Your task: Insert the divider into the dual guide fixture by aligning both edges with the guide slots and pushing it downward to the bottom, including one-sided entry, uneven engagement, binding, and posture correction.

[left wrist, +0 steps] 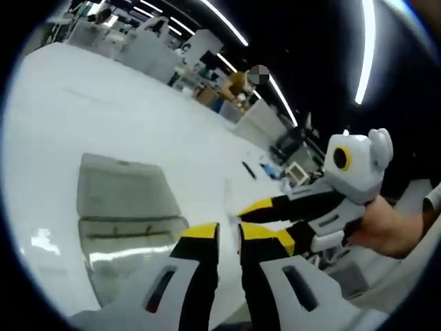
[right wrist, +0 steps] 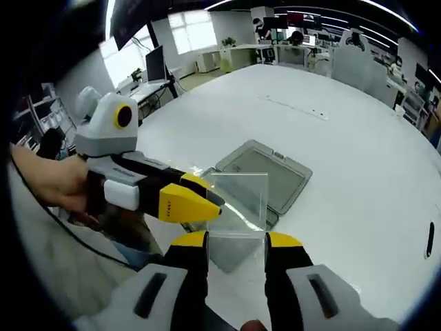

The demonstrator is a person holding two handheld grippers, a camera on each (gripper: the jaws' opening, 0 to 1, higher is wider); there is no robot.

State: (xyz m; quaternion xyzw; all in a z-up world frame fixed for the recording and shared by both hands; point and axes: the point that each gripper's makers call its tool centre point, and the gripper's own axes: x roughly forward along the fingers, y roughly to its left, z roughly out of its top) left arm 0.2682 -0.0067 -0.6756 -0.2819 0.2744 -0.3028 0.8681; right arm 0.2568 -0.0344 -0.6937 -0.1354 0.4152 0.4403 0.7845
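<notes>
Right gripper view, nearest first: right claw [right wrist: 236,241] rises from the bottom edge, yellow tips spread apart with a gap between them. A clear divider [right wrist: 238,200] stands in that gap, upright, its lower edge between the tips; whether the tips actually touch it, cannot tell. Left claw [right wrist: 215,201] comes in from the left, yellow tips drawn to a point and pinching the divider's left edge. A hand [right wrist: 52,183] grips its white body.

Just behind the divider, the guide fixture [right wrist: 275,169] lies flat on the white table [right wrist: 358,138], a grey, shallow, tray-like frame. The divider hangs over the fixture's near edge, not seated in it as far as the glare allows.

Farther off: a small dark object [right wrist: 430,240] on the table at the right edge. Beyond the table, desks, a monitor [right wrist: 156,63] and bright windows [right wrist: 189,31].

Left gripper view, nearest first: the left claw [left wrist: 229,234] at the bottom, tips close together with a narrow slit between; the divider shows there only as a faint thin edge. The right claw [left wrist: 251,209] enters from the right, held by a hand [left wrist: 386,227]. The guide fixture [left wrist: 120,193] sits to the left on the table [left wrist: 103,103]. Far back, office desks and a person [left wrist: 238,84].
</notes>
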